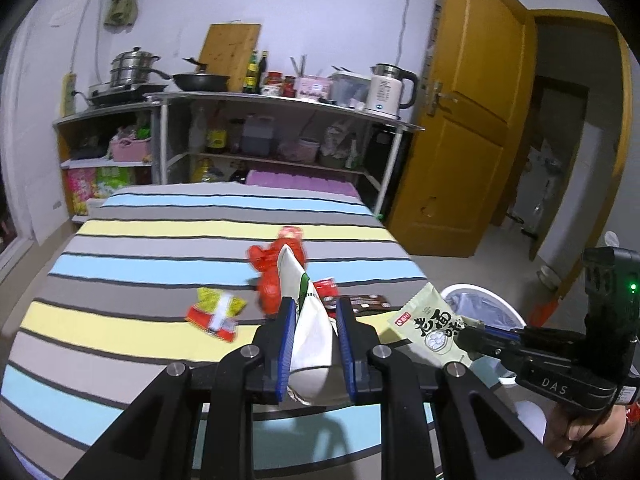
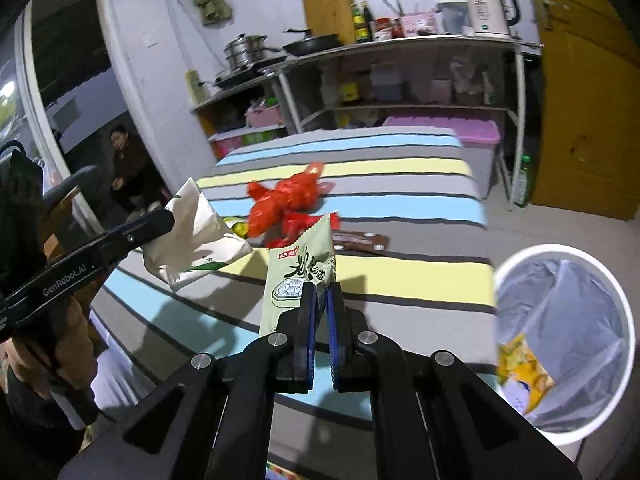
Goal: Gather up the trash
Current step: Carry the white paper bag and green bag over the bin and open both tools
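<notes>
The left gripper [image 1: 316,312] is clamping a crumpled white paper bag [image 1: 310,336] between its blue pads, jaws only partly apart because the bag is filling the gap, and it is hanging above the striped bedspread [image 1: 140,248]. The right gripper [image 2: 322,292] is pinching a pale green snack packet [image 2: 298,276] with its jaws nearly touching; in the left wrist view that packet [image 1: 430,326] is showing at four o'clock from the white bag. A white trash bin [image 2: 624,292] lined with a clear bag is standing on the floor at four o'clock from the right gripper, just beside the bed, and a yellow wrapper [image 2: 524,372] is lying inside it. On the bedspread, a red plastic bag [image 1: 276,268] is lying at twelve o'clock from the left gripper, a yellow and red wrapper [image 1: 218,312] at nine o'clock, and a brown wrapper [image 1: 362,302] at two o'clock. A metal shelf [image 1: 280,100] with pots and a kettle [image 1: 390,90] is standing against the far wall, and a wooden door [image 1: 472,120] is hanging open at two o'clock
</notes>
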The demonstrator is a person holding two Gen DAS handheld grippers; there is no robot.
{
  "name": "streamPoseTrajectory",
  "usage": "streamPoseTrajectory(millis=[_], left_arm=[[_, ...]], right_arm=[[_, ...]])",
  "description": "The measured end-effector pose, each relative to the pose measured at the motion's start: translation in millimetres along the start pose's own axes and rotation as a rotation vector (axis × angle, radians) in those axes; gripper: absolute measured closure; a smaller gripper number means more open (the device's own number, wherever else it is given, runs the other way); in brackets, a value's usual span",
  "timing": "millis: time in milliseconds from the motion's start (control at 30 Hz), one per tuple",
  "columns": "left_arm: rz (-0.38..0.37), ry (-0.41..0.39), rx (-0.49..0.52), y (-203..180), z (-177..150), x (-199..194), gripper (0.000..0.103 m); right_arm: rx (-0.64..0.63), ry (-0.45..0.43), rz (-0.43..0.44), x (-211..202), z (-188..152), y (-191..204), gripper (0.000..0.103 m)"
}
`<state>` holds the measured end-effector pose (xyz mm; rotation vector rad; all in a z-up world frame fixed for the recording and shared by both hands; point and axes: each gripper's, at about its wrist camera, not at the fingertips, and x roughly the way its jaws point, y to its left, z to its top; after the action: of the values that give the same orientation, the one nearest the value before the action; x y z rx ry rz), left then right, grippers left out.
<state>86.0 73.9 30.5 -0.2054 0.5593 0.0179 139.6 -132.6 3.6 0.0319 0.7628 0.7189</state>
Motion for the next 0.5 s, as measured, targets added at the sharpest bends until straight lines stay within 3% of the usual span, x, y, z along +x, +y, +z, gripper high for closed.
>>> streamPoseTrajectory(millis=[500], left_arm=[[-0.157,0.024,0.101,-93,12,38,0.082]], right_arm=[[0.125,-0.087,-0.153,-60,-13,-77,0.097]])
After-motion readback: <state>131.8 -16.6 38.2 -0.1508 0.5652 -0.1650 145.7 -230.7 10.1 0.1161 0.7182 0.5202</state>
